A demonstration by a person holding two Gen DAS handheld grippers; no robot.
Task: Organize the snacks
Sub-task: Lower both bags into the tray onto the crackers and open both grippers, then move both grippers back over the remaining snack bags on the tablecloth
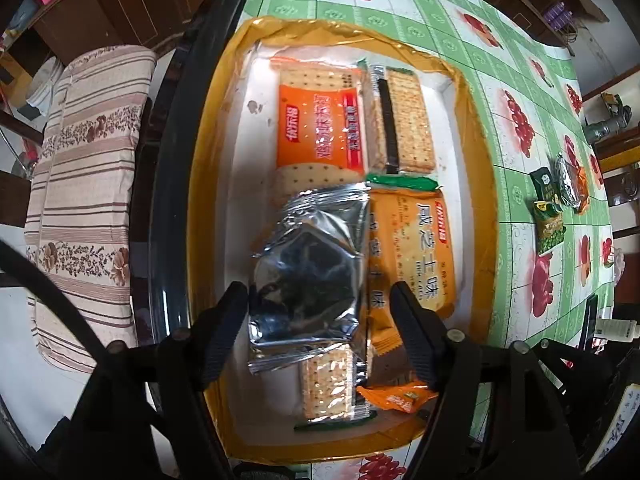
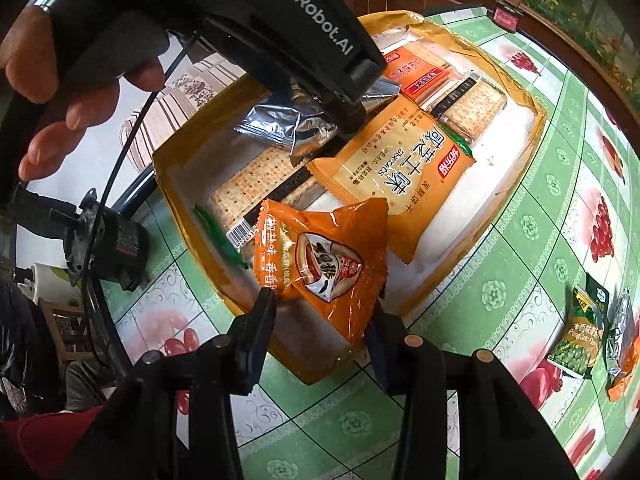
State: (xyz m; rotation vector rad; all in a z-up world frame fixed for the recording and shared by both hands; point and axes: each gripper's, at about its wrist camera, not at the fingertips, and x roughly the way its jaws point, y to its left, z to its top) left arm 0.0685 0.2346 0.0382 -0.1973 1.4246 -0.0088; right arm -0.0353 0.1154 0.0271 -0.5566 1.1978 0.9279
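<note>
A yellow box (image 1: 474,184) on the table holds several cracker packs, among them an orange cheese-cracker pack (image 1: 416,248). My left gripper (image 1: 318,304) is shut on a silver foil packet (image 1: 308,268) and holds it over the box. In the right wrist view the box (image 2: 180,184) lies ahead with the left gripper (image 2: 340,116) and silver packet (image 2: 288,124) above it. My right gripper (image 2: 324,312) is shut on a small orange snack packet (image 2: 324,264) over the box's near corner; this packet also shows in the left wrist view (image 1: 396,396).
Loose snacks lie on the green flowered tablecloth (image 2: 500,292): a green pea packet (image 2: 576,340), a dark green packet (image 2: 598,292) and a silver-orange packet (image 2: 624,340), also in the left wrist view (image 1: 550,226). A striped cushioned chair (image 1: 84,184) stands beyond the table edge.
</note>
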